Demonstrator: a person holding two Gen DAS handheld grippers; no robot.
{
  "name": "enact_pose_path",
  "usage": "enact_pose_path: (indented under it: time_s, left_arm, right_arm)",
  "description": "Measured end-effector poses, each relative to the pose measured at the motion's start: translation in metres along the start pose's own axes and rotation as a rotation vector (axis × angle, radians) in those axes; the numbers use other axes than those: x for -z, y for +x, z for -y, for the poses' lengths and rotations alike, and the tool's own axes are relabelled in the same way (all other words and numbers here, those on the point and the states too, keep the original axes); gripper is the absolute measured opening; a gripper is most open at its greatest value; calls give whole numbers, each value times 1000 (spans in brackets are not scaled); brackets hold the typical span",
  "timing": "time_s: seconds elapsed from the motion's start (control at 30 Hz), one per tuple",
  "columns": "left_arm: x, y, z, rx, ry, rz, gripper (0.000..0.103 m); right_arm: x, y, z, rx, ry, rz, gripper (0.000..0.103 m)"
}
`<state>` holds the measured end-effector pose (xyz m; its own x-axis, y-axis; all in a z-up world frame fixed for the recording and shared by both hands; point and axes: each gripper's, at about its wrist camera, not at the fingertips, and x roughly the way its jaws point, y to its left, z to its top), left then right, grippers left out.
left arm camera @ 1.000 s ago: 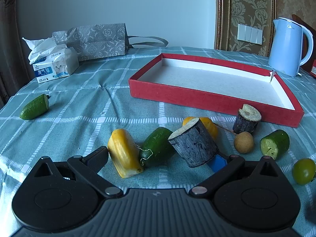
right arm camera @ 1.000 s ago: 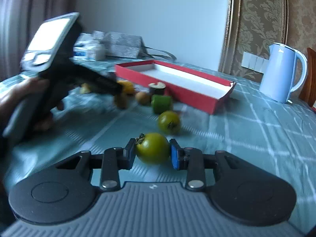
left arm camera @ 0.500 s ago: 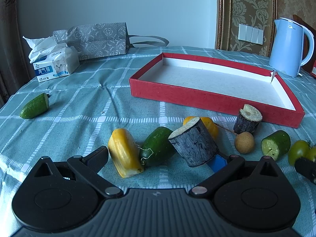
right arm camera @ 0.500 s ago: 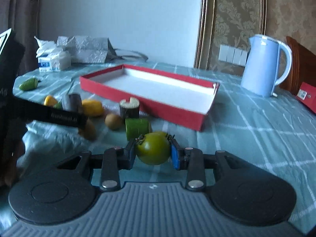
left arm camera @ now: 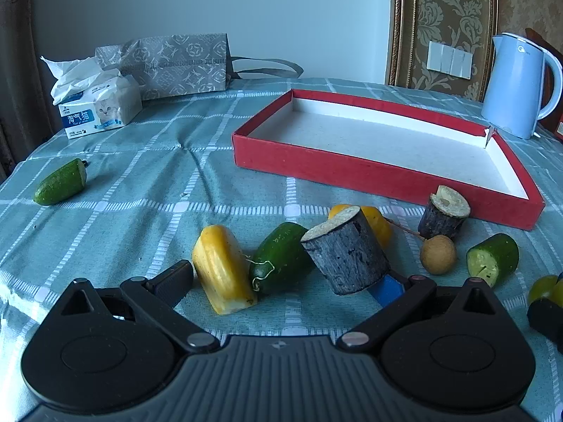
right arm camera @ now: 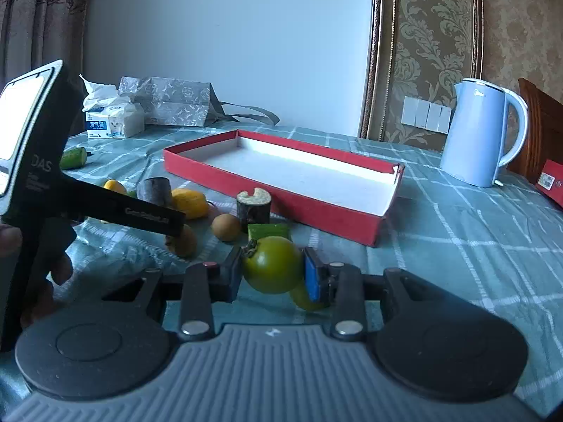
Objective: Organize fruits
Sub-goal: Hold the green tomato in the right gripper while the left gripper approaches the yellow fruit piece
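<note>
My right gripper (right arm camera: 272, 270) is shut on a green tomato (right arm camera: 272, 263) and holds it just above the checked cloth, short of the red box (right arm camera: 267, 190). A second green tomato (right arm camera: 306, 299) lies under it. My left gripper (left arm camera: 281, 283) stands wide open low over the cloth. A yellow fruit piece (left arm camera: 221, 267), a green cucumber piece (left arm camera: 281, 260) and a dark bark-covered chunk (left arm camera: 346, 249) lie between its fingers, the chunk beside the right blue pad. The red box (left arm camera: 369, 172) is empty. In the left wrist view, the right gripper's finger (left arm camera: 545, 316) shows at the right edge.
A smaller bark chunk (left arm camera: 443, 216), a brown round fruit (left arm camera: 438, 255) and a cut cucumber chunk (left arm camera: 492, 260) lie before the box. A cucumber half (left arm camera: 61, 181) lies far left. Tissue pack (left arm camera: 98, 109), grey bag (left arm camera: 176, 63) and blue kettle (left arm camera: 513, 88) stand behind.
My right gripper has carried the green tomato sideways toward the fruit pile, and its finger now shows at the right edge of the left wrist view. The left gripper has stayed still.
</note>
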<state>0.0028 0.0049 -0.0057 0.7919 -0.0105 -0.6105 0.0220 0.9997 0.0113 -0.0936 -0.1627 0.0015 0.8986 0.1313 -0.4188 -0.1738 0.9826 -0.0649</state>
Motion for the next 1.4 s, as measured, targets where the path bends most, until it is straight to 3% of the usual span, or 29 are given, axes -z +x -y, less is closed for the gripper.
enact_pose_path:
  time_s: [0.17,0.33,0.47,0.67,0.77,1.07,1.17,1.4]
  left_arm:
    - [2,-5,-7,17,2,-4,103]
    - [8,-25,-33,69,28,25,103]
    - [13,-35,-51,64,1,65,103]
    - [11,-48,-43,119,68,130,103]
    - [8,-46,-39,124,84,124,103]
    - [1,-28,-73,22,-74,49,103]
    - [-2,-21,-80,37,-133,15,103]
    - [-15,-6,-75,-46,-172,-31,103]
  right_arm:
    - [5,-2,-9,-18,-20,5,34]
    - [7,-4,-12,-28,-30,11,34]
    - [9,-4,-13,-51,-29,9,34]
    - [9,-4,-11,-57,-14,11,34]
    - [9,-4,-12,-59,-18,9,34]
    - [10,-3,-10,-72,-6,7,34]
    - [10,-3,-9,-76,-4,6,34]
    - [10,-3,-9,-78,2,5,34]
